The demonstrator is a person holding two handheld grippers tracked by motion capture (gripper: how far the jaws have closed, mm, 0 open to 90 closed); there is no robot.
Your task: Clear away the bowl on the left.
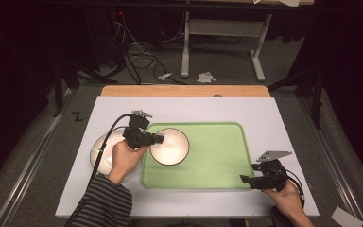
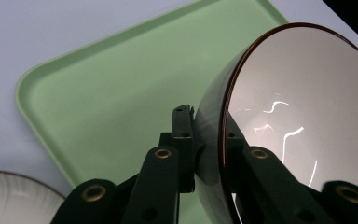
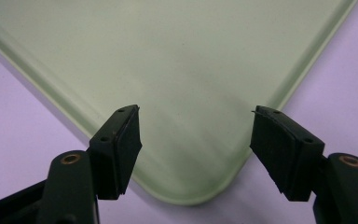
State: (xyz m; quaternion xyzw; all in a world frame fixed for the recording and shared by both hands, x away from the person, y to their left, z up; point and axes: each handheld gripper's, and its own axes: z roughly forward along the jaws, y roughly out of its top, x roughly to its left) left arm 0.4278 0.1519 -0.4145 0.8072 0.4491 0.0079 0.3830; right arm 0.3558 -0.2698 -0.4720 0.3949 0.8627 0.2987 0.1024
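Holding a bowl [image 1: 170,146] by its rim with the left gripper [image 1: 157,139], one jaw pressing inside the bowl and one pressing outside, as seen up close in the left gripper view [image 2: 209,154]. Keeping the bowl, dark outside and pale inside [image 2: 307,102], at the left end of the green tray [image 1: 217,156]; hard to tell whether touching the tray or just above it. Lying flat on the white table [image 1: 264,113], that tray. Resting just left of the tray, partly under the left hand [image 1: 125,158], a white plate [image 1: 99,146], with its edge peeking into the left gripper view [image 2: 9,196]. Showing a striped sleeve [image 1: 101,203] on the left arm.

Waiting near the tray's near right corner, the right gripper [image 1: 246,178], held in the right hand [image 1: 283,191]. Standing wide apart with nothing between them, its jaws in the right gripper view [image 3: 196,135], pointing over the rounded corner of the tray [image 3: 191,70].
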